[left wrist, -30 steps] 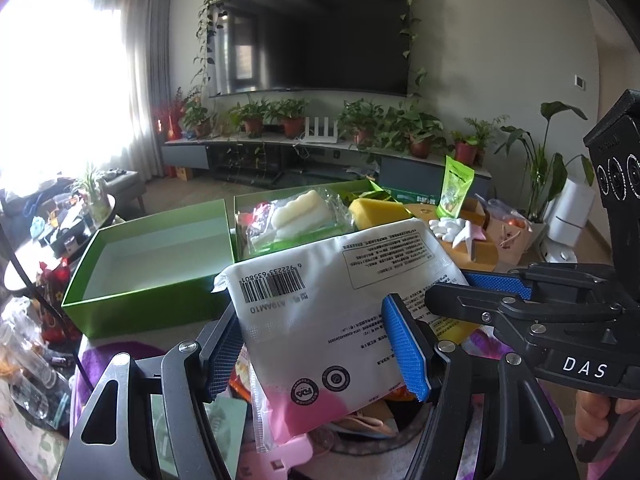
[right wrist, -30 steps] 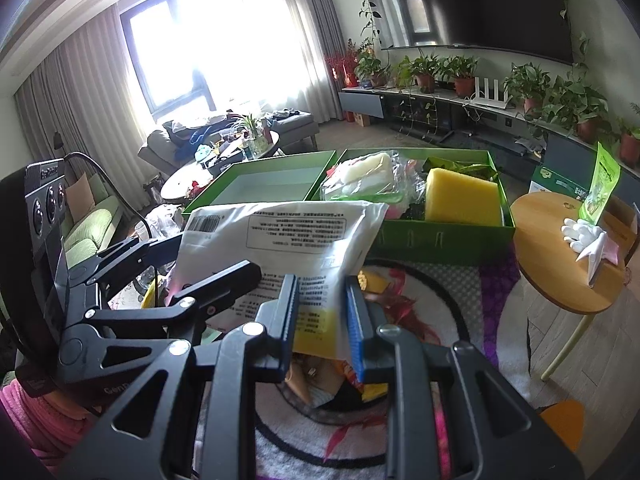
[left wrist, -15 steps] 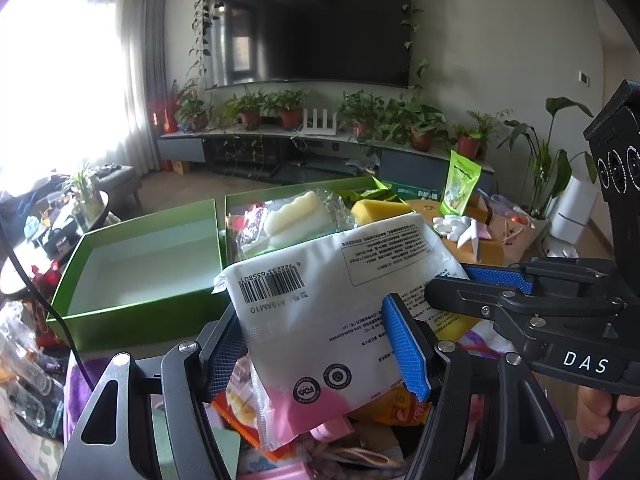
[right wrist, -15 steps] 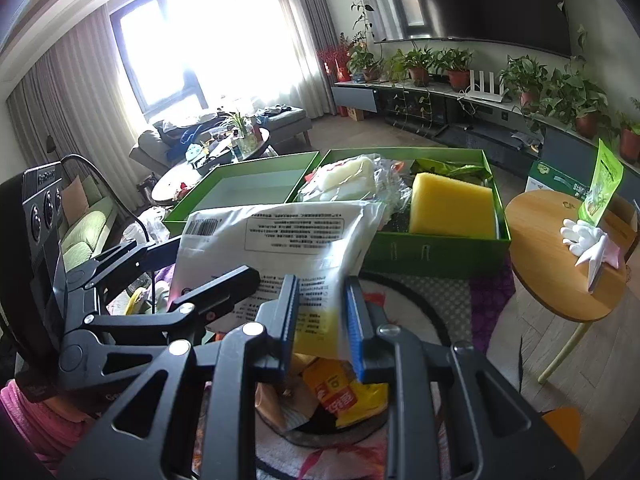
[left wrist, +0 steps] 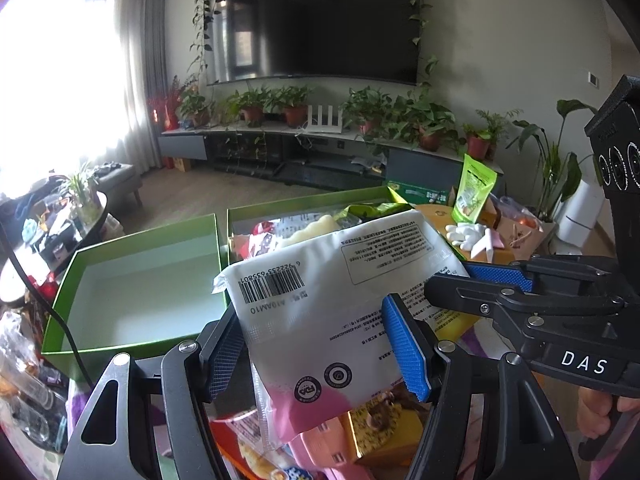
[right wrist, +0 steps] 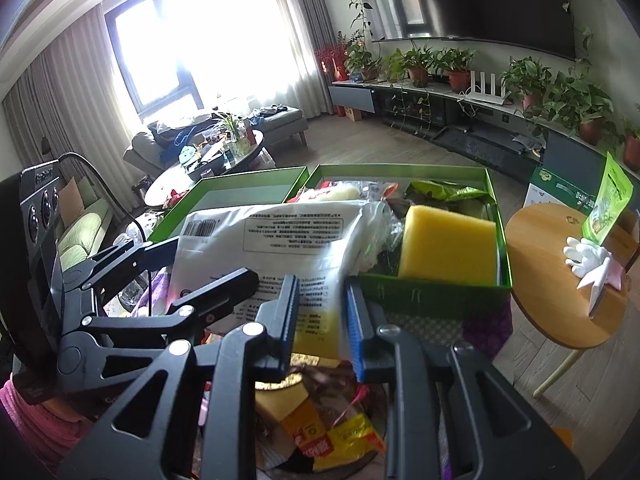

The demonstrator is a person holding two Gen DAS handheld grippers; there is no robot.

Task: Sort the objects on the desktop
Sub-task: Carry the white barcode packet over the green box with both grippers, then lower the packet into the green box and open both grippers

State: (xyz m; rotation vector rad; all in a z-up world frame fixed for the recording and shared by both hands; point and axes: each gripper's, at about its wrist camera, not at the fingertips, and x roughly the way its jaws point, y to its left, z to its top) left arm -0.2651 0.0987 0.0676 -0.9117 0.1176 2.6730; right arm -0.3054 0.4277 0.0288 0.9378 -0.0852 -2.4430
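A white plastic packet (left wrist: 328, 300) with a barcode and a pink lower end is held between both grippers above a pile of snack packs. My left gripper (left wrist: 316, 352) is shut on its lower part. My right gripper (right wrist: 322, 312) is shut on its yellow-printed edge (right wrist: 320, 320), and it also shows at the right of the left wrist view (left wrist: 500, 280). Beyond it stand two green boxes: the left box (left wrist: 132, 280) holds nothing, the right box (right wrist: 432, 296) holds a yellow sponge (right wrist: 448, 244) and clear-wrapped items.
Loose snack packs (right wrist: 320, 432) lie on the patterned cloth below the grippers. A round wooden side table (right wrist: 560, 276) with a white glove and a green pouch stands to the right. A cluttered coffee table (right wrist: 208, 160) and a sofa stand to the left.
Both grippers have lifted the white packet higher and carried it toward the green boxes. The snack pile under it now shows more.
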